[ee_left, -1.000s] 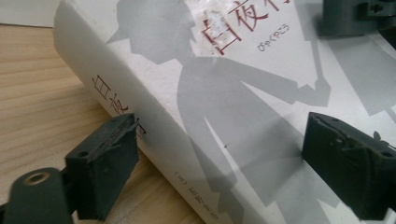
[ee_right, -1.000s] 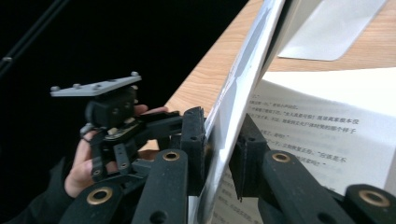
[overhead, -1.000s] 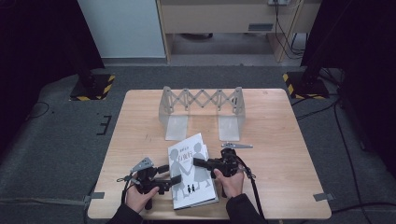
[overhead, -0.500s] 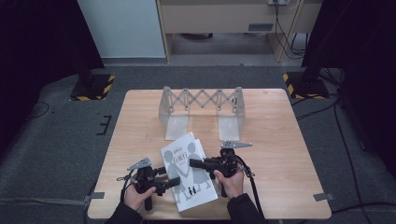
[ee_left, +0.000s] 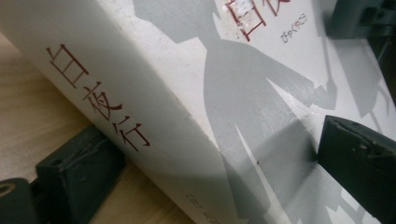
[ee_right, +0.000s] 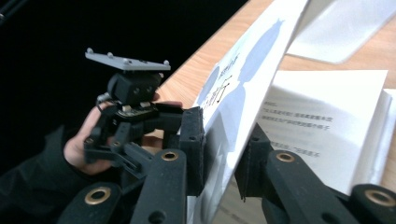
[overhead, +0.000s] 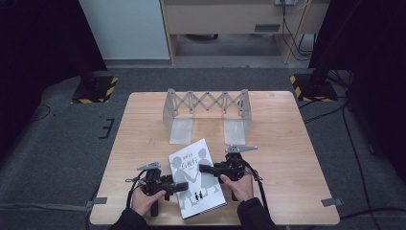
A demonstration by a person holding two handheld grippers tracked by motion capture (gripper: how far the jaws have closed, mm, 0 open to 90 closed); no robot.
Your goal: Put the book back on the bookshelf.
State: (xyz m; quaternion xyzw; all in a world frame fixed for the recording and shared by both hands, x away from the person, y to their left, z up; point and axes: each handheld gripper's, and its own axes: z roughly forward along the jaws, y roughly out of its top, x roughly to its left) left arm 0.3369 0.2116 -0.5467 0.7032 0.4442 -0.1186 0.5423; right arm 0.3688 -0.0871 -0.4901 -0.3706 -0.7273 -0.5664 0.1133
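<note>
Pinching the book's [overhead: 196, 179] lifted cover, right gripper [ee_right: 223, 161] reveals inside pages; left gripper's [overhead: 178, 186] jaws gape around the spine.

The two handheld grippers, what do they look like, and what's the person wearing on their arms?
Both the left gripper and right gripper are matte black, with blocky jaws and brass-ringed pivot holes. Each carries a grey three-cornered plate on top and trails a black cable. The person wears dark long sleeves.
</note>
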